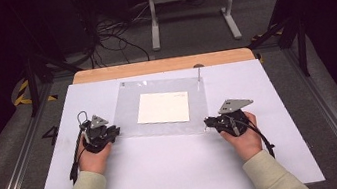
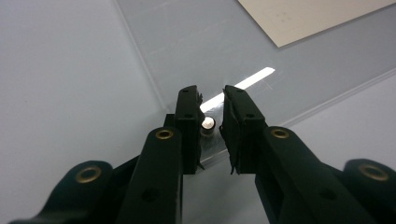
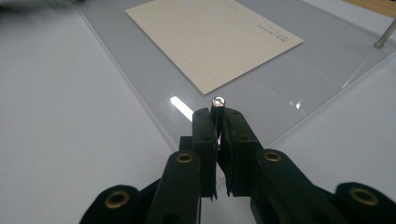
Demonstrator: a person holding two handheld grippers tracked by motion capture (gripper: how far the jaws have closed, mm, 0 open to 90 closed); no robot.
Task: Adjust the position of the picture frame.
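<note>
Both hands rested at the clear sheet's [image 1: 160,121] near corners, the left gripper [image 2: 211,121] parted around a pin [image 2: 208,123], the right gripper [image 3: 218,122] clamping another pin [image 3: 218,101].

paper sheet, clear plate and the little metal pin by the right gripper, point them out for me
paper sheet [image 1: 163,107], high view, middle of the sheet
clear plate [image 1: 127,121], high view, bare left margin beside the paper
metal pin [image 3: 218,101], right gripper view, its shiny top above the jaws
</note>
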